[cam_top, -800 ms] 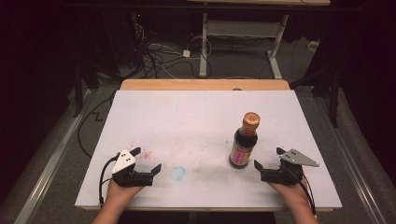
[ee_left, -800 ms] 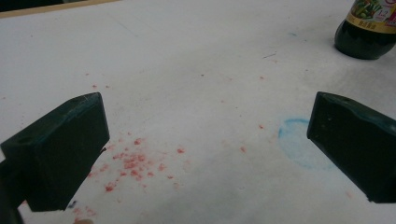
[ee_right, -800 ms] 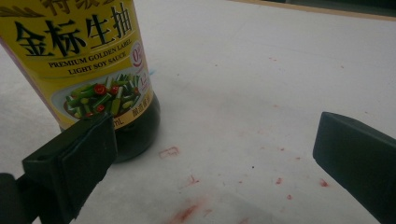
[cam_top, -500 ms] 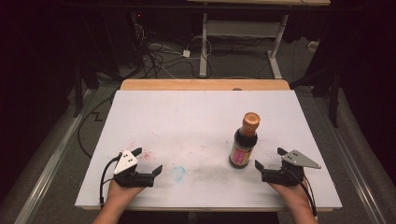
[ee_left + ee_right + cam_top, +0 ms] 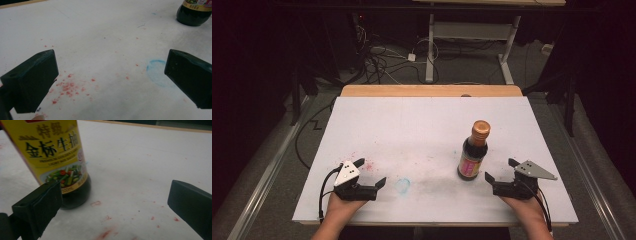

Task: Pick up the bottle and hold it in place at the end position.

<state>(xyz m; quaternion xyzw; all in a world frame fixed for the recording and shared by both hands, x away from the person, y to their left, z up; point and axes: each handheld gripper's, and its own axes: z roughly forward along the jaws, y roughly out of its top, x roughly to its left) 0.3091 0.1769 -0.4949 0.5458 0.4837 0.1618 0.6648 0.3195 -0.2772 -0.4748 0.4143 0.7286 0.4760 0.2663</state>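
Observation:
A dark soy sauce bottle point(image 5: 473, 154) with a copper cap and a yellow label stands upright on the white table point(image 5: 422, 125), right of centre. My right gripper point(image 5: 502, 171) rests near the front right edge, just right of the bottle, jaws open and empty. In the right gripper view the bottle point(image 5: 57, 157) rises beyond the left jaw, outside the gap between the jaws point(image 5: 115, 202). My left gripper point(image 5: 370, 173) lies at the front left, open with nothing between its jaws. In the left gripper view the bottle's base point(image 5: 195, 12) sits far off at the top right.
Red specks point(image 5: 67, 87) and a faint blue ring point(image 5: 156, 72) stain the white surface near the left gripper. A wooden strip point(image 5: 432, 90) borders the table's far edge. Beyond it lie cables point(image 5: 382, 60) and a desk frame point(image 5: 472, 35) on the floor.

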